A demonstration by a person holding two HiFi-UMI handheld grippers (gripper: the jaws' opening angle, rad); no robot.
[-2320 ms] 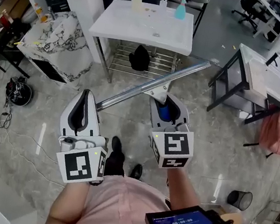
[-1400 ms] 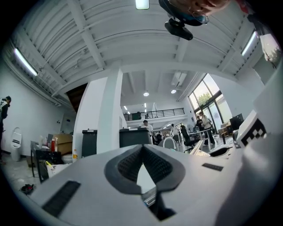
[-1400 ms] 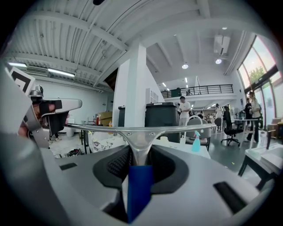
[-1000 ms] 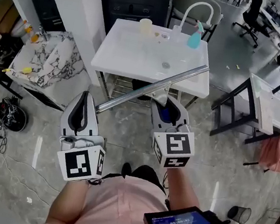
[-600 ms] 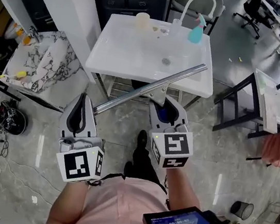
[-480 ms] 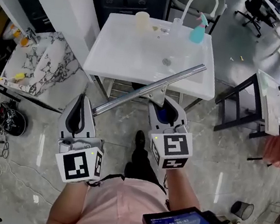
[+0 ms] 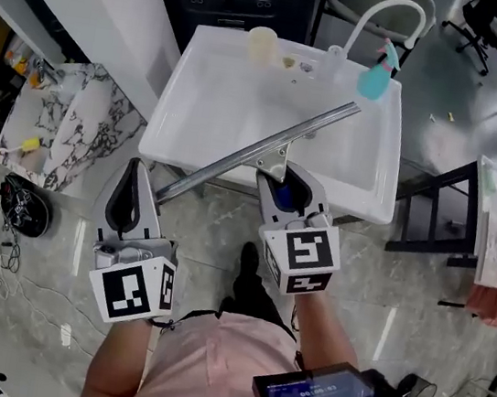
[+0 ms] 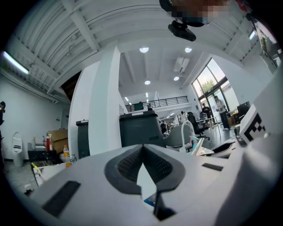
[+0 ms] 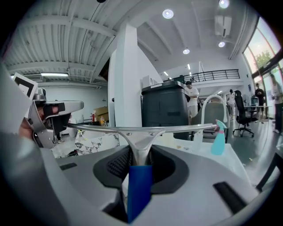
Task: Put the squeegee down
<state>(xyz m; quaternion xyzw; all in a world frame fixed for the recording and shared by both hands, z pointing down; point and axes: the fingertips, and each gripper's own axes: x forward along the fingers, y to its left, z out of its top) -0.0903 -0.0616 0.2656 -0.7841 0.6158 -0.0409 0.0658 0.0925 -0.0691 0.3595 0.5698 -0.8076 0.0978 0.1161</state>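
The squeegee has a long metal blade (image 7: pixel 265 149) and a blue handle (image 7: pixel 288 192). My right gripper (image 7: pixel 282 170) is shut on that handle, and the blade slants across the front of the white sink basin (image 7: pixel 217 96), above it. In the right gripper view the blade (image 9: pixel 141 129) runs level ahead of the jaws, with the blue handle (image 9: pixel 139 185) clamped between the pads. My left gripper (image 7: pixel 132 174) hangs to the left, just short of the sink's front edge, shut with nothing in it. Its pad tips (image 8: pixel 142 148) meet in the left gripper view.
A curved white faucet (image 7: pixel 386 19), a teal spray bottle (image 7: pixel 378 74) and a pale cup (image 7: pixel 262 45) stand at the sink's back rim. A marble-patterned basin (image 7: pixel 66 119) sits to the left. A black-framed stand (image 7: pixel 441 212) is to the right. A grey tiled floor lies below.
Both grippers have moved forward toward the white sink, carrying the squeegee. Its blade now reaches over the basin instead of stopping at the front edge.
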